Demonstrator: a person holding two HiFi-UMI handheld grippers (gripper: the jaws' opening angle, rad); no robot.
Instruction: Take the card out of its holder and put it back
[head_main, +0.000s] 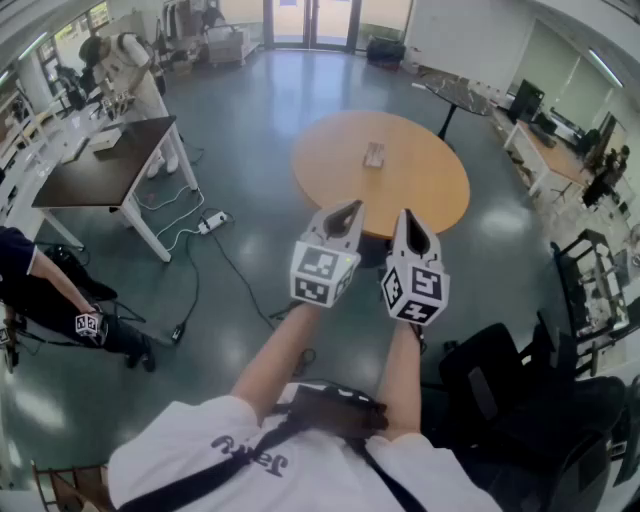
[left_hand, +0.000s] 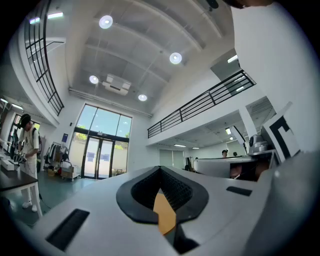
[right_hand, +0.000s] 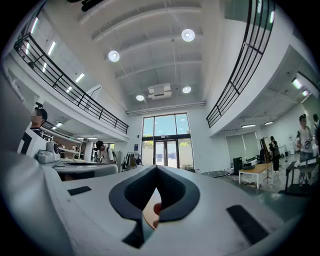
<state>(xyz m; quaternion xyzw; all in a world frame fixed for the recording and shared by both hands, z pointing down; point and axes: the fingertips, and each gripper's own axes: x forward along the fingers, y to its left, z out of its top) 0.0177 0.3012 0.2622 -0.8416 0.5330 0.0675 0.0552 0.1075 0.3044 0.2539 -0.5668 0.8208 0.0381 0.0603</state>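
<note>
A small card holder (head_main: 374, 154) lies on the round wooden table (head_main: 425, 195), far ahead of both grippers. My left gripper (head_main: 348, 208) and my right gripper (head_main: 412, 218) are held side by side in the air short of the table's near edge, tips pointing forward. Both are shut with nothing in them. In the left gripper view the jaws (left_hand: 160, 169) meet at the tip and point up at the hall and ceiling. The right gripper view shows the same for the right gripper (right_hand: 156, 169). I cannot make out the card itself.
A dark rectangular table (head_main: 100, 170) stands at the left, with a power strip (head_main: 212, 222) and cables on the floor beside it. A person (head_main: 40, 290) crouches at the far left. Black chairs (head_main: 500, 380) crowd the right foreground.
</note>
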